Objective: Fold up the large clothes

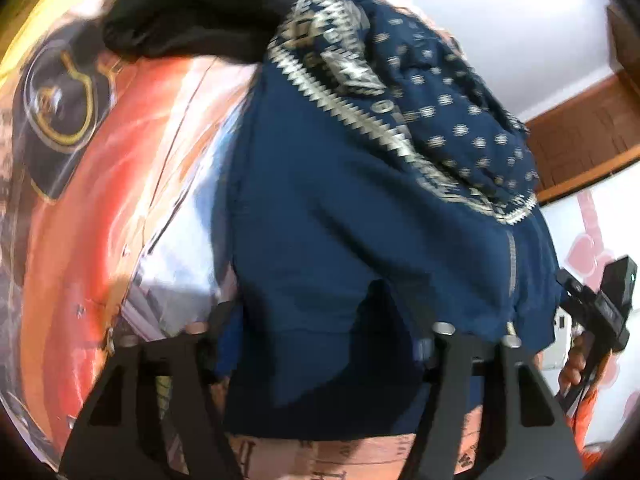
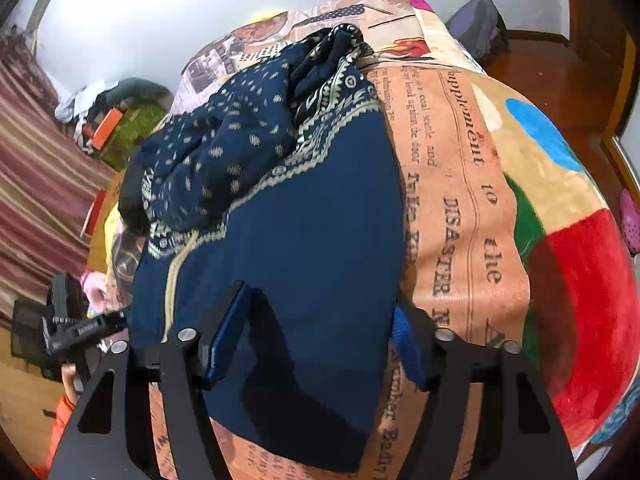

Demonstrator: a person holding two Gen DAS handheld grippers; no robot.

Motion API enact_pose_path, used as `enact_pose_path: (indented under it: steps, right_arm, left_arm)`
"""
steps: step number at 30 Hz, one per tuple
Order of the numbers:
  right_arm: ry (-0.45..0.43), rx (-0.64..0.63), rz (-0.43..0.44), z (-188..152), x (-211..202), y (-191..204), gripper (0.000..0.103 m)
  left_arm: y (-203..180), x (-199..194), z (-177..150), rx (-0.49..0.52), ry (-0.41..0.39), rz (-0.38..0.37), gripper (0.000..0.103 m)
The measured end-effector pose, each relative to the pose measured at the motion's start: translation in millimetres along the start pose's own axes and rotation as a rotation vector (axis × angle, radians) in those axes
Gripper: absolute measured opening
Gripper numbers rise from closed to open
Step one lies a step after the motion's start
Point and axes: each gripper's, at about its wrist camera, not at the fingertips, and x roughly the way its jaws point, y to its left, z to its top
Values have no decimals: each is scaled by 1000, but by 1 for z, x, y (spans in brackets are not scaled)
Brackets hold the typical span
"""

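A navy garment (image 1: 340, 220) with a cream patterned band and a dotted section lies spread on a printed bedspread (image 1: 120, 200). My left gripper (image 1: 328, 344) stands open astride its near plain-blue edge, cloth filling the gap between the fingers. In the right wrist view the same navy garment (image 2: 300, 220) lies on the newspaper-print bedspread (image 2: 460, 200). My right gripper (image 2: 316, 336) is open over the hem, one blue pad on the cloth and the other at the garment's right edge. Neither pair of pads pinches a fold.
A black garment (image 1: 192, 8) lies at the far end of the bed. A hand (image 1: 576, 364) holds the other tool at the right. Beyond the bed are a backpack (image 2: 476, 28), a wooden floor (image 2: 560, 80), floor clutter (image 2: 106, 128) and striped fabric (image 2: 32, 160).
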Motion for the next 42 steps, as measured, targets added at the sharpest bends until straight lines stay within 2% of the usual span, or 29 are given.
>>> enact_pose_path:
  steps: [1, 2, 3, 4, 5, 7, 13, 19, 22, 24, 28, 33, 35, 39, 41, 42]
  right_arm:
    - [-3, -8, -7, 1, -2, 2, 42]
    - [-12, -25, -12, 3, -6, 4, 23]
    - [-20, -32, 1, 4, -9, 5, 15]
    - [-17, -27, 41, 6, -11, 6, 10]
    - [-16, -3, 91, 9, -15, 5, 10]
    - [-31, 3, 118, 14, -21, 8, 8]
    - [-139, -92, 126, 39, -39, 38, 6]
    - [-236, -132, 123, 95, -41, 58, 6]
    - [-304, -139, 88, 131, -42, 62, 6]
    - [-332, -129, 67, 155, -39, 61, 6]
    - [-350, -75, 18, 198, -15, 49, 6]
    - [-273, 2, -48, 231, 47, 23, 6]
    - [-206, 22, -44, 237, 76, 10, 6]
    - [-126, 67, -25, 241, 101, -10, 7]
    - [-90, 61, -19, 241, 103, -12, 8]
    - [-77, 52, -17, 243, 102, -10, 9]
  left_arm:
    - [-5, -3, 1, 15, -9, 5, 30]
    - [-10, -7, 4, 36, -22, 20, 20]
    - [-17, -12, 6, 62, -33, 34, 12]
    - [-23, -17, 7, 82, -49, 36, 12]
    - [-28, -23, 10, 97, -67, 30, 11]
    - [-42, -41, 17, 132, -114, 9, 10]
    - [-71, -96, 60, 212, -270, -64, 9]
    - [-91, -125, 122, 256, -380, -112, 9]
    - [-98, -124, 158, 280, -447, -73, 9]
    - [-97, -117, 186, 262, -470, -58, 9]
    - [-82, -87, 239, 189, -459, 7, 9]
    - [-54, -18, 281, 152, -340, 134, 9]
    - [-43, 5, 287, 156, -284, 153, 9]
    - [-25, 39, 292, 161, -177, 162, 11]
    - [-25, 39, 290, 164, -153, 148, 18]
    - [-26, 35, 289, 176, -148, 135, 25]
